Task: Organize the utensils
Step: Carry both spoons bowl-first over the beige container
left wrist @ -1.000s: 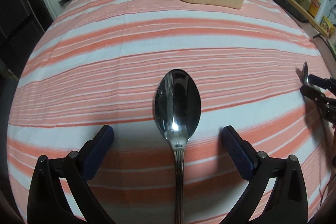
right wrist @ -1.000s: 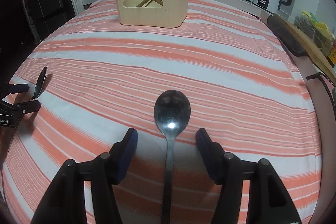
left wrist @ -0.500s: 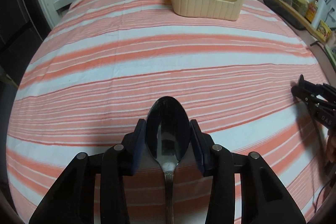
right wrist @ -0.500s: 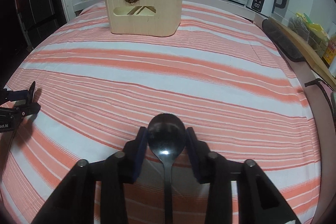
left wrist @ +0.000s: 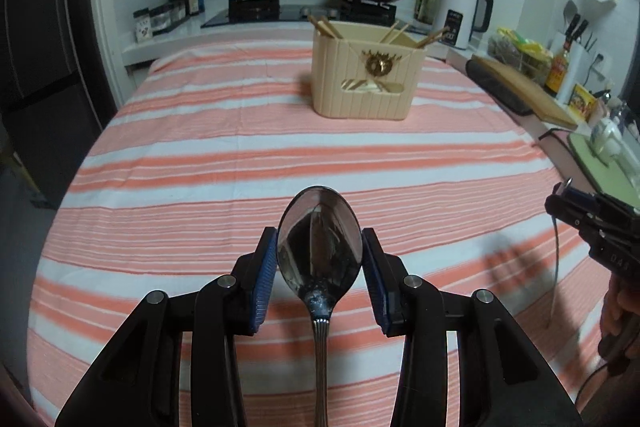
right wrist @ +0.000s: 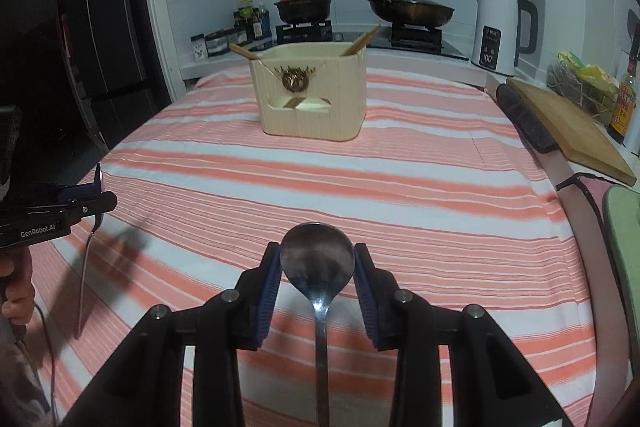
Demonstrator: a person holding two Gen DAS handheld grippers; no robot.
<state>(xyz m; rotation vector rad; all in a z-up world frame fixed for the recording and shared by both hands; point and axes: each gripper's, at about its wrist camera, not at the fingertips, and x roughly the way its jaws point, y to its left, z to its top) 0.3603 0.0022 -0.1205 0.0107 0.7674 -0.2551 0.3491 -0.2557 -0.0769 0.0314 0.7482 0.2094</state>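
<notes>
My left gripper [left wrist: 320,247] is shut on the bowl of a steel spoon [left wrist: 320,251] and holds it above the striped tablecloth. My right gripper [right wrist: 317,259] is shut on the bowl of a second steel spoon [right wrist: 317,259], also lifted off the cloth. Both handles hang back toward the cameras. A cream utensil holder [left wrist: 366,83] with wooden chopsticks in it stands at the far side of the table; it also shows in the right wrist view [right wrist: 314,95]. The left gripper with its spoon shows at the left edge of the right wrist view [right wrist: 94,199].
The striped tablecloth [left wrist: 240,163] covers the table. A white kettle [right wrist: 500,31], a wooden cutting board [right wrist: 568,123] and bottles stand on the right counter. A stove with a pot [right wrist: 306,7] and a pan [right wrist: 412,11] is behind the table.
Both grippers have closed on the spoons' bowls and lifted them off the cloth. Both cameras have tilted up, so the holder and the stove now stand lower in view.
</notes>
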